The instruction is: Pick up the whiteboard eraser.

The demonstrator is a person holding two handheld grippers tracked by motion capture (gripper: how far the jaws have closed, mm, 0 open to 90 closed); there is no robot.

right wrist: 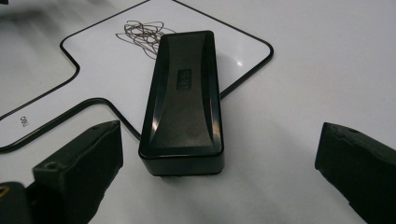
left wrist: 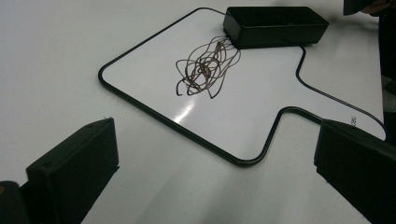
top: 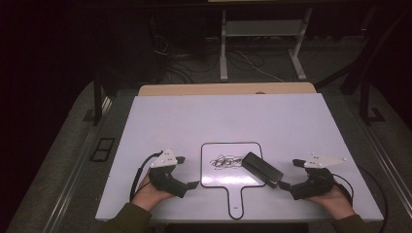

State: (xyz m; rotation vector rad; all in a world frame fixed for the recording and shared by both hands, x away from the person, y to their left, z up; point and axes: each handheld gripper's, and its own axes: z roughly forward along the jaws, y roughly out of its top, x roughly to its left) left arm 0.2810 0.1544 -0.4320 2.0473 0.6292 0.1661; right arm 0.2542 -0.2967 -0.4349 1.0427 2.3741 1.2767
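While your right hand-held gripper (right wrist: 219, 172) hangs spread just near the black eraser (top: 262, 169) lying on the small whiteboard's (top: 214, 179) right edge, you need to close on it, then wipe the scribble (top: 226, 161) left of it.

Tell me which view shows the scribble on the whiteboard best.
The left gripper view: the scribble lies unobstructed, every loop distinct, beside the eraser. The right gripper view shows it small, partly behind the eraser. The high view shows a tiny tangle.
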